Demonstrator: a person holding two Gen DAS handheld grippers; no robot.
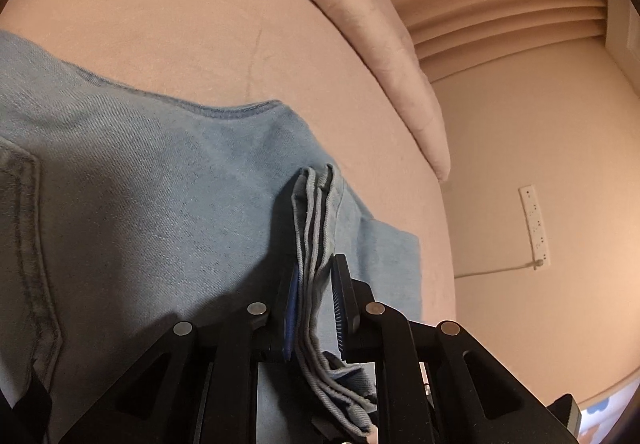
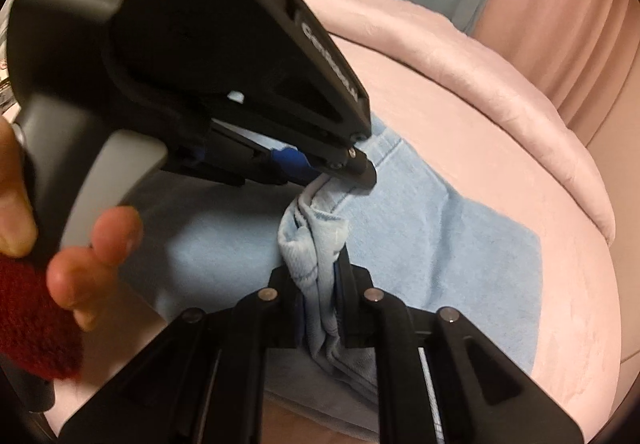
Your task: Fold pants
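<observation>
Two grippers share one bunched edge of the light-blue jeans (image 1: 168, 180), which lie spread on a pink velvet bed (image 1: 168, 24). The left gripper (image 1: 316, 292) is pinched on a stack of several denim layers, their grey hemmed edges running up between its pads toward 12 o'clock. The right gripper (image 2: 320, 284) is likewise clamped on a crumpled wad of the same jeans (image 2: 460, 236), and in its view the left gripper (image 2: 360, 174) bites the cloth just above, at 12 o'clock, the person's hand (image 2: 72, 260) on its handle at 9 o'clock.

Judging by this, a fold is midway: the gathered end is lifted and looks ready to be carried over the flat part. The next move likely calls for both grippers to travel together, keeping the edge taut, and to let go only once the layers align.

Bare bed lies open from 10 to 1 o'clock in the left view. A pink pillow (image 1: 384, 56) borders it at 1 o'clock, and the mattress edge drops off at 3 o'clock, near a wall power strip (image 1: 535, 226).
</observation>
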